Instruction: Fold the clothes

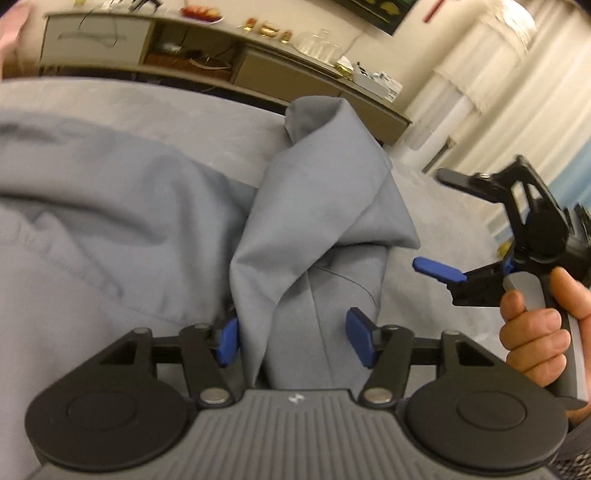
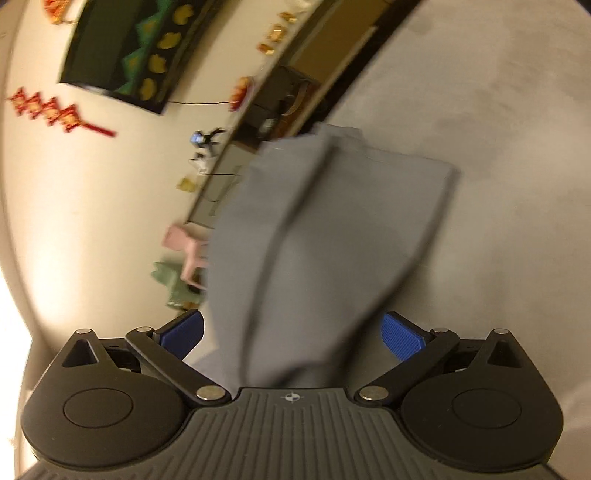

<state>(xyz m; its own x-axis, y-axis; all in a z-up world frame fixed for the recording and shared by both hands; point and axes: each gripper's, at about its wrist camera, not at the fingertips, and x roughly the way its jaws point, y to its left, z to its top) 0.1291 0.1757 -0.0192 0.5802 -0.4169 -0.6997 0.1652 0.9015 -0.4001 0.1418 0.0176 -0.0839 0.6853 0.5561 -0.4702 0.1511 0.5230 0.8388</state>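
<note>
So in the left wrist view, going from the left side: a big spread of the grey garment [image 1: 110,206] lies flat over a grey bed cover [image 1: 436,229], filling the left half of the frame. Upper left there's a long low cabinet [image 1: 207,55] against the wall with a plate of something red [image 1: 202,13] and some glassware [image 1: 317,44] on top, all pretty blurry. In the middle a bunched-up fold of the same garment rises in a peak and runs right down between the blue pads [image 1: 356,341] of the left gripper [image 1: 291,341]. Its jaws stand about halfway apart; the cloth sits loosely in the gap, and the right pad is clear of it. On the left side the fabric hides whether the pad touches. That fold blocks most of what's straight ahead.

On the right edge, a hand [image 1: 535,332] holds the right gripper [image 1: 447,229], jaws spread wide, nothing between them there. Curtains [image 1: 498,92] hang upper right.

In the right wrist view: wall decorations [image 2: 48,109] and a dark picture [image 2: 140,51] upper left, pink and green things [image 2: 184,254] lower left, too blurred to tell. The garment's fold fills the centre between the wide-open pads, neither pressing on it.
</note>
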